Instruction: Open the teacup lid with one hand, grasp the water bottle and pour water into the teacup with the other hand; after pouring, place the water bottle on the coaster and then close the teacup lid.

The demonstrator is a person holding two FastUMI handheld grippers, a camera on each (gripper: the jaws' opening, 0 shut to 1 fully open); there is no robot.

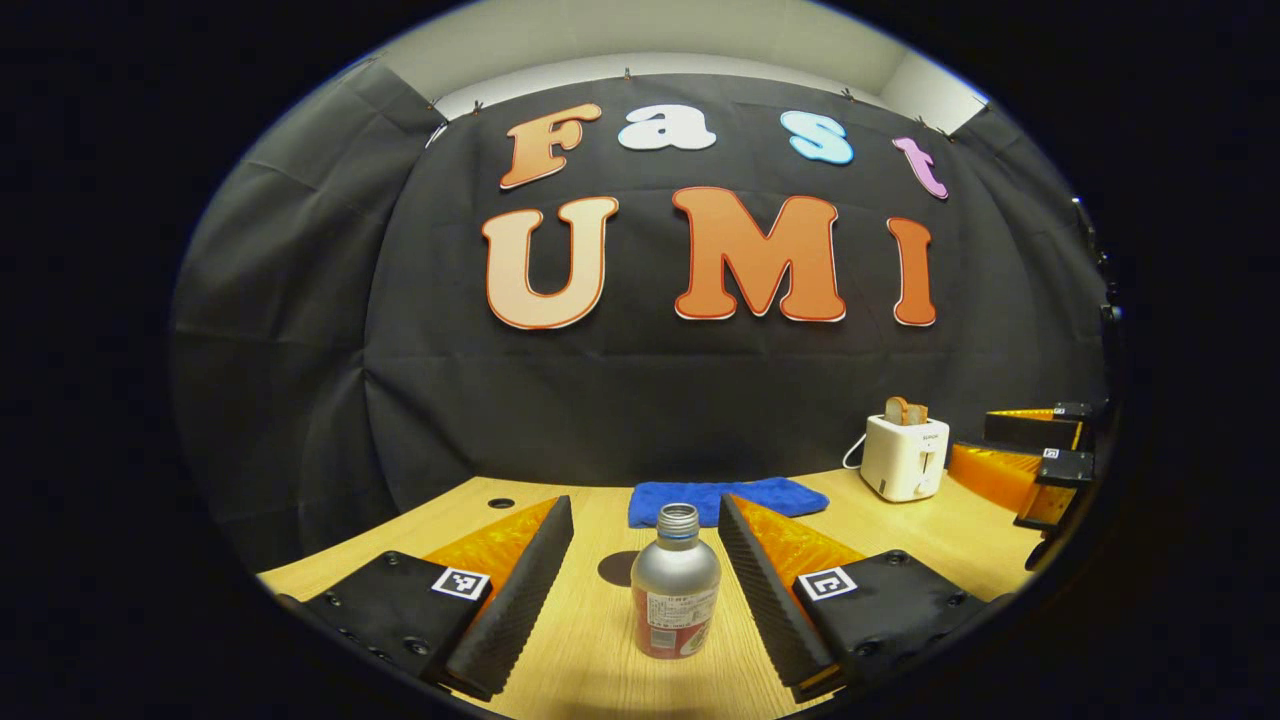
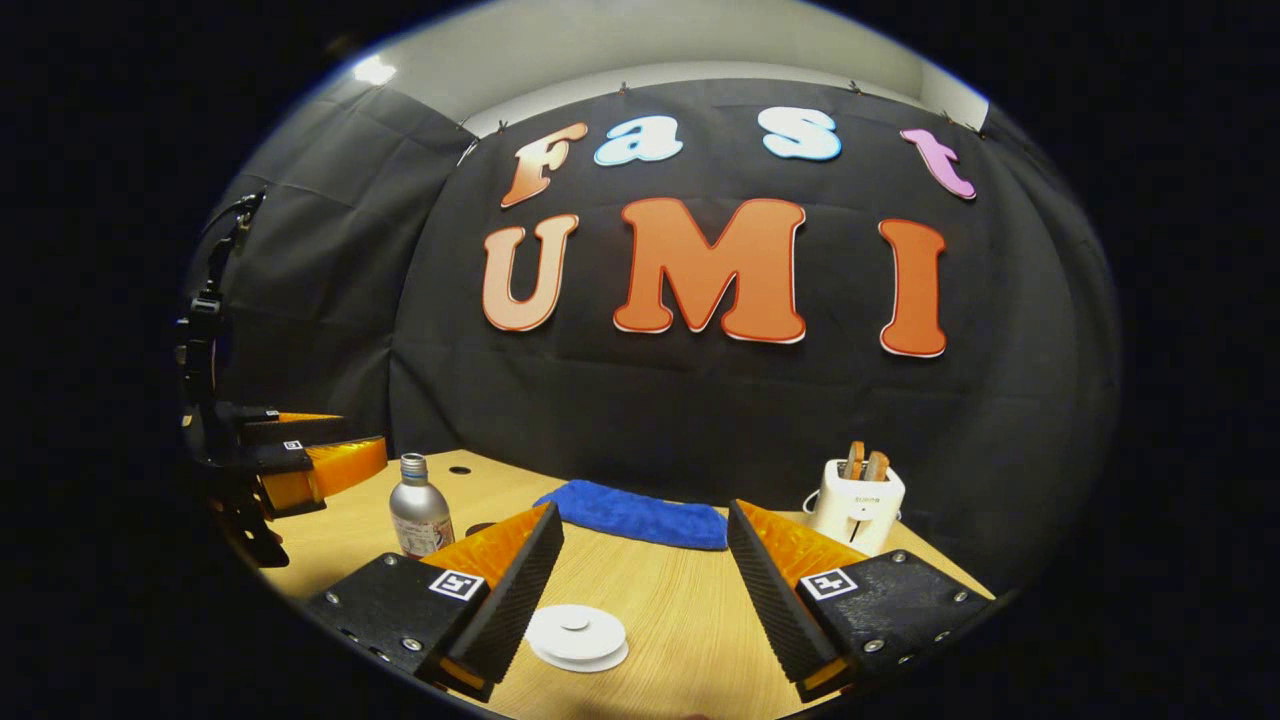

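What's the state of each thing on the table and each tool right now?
left tool: open, fingers either side of the bottle, not touching it
right tool: open, over the teacup lid
water bottle: upright on the table, cap off
teacup lid: on, untouched
coaster: bare, behind the bottle
blue cloth: lying flat near the back wall
toaster: upright, two slices sticking out of the slots
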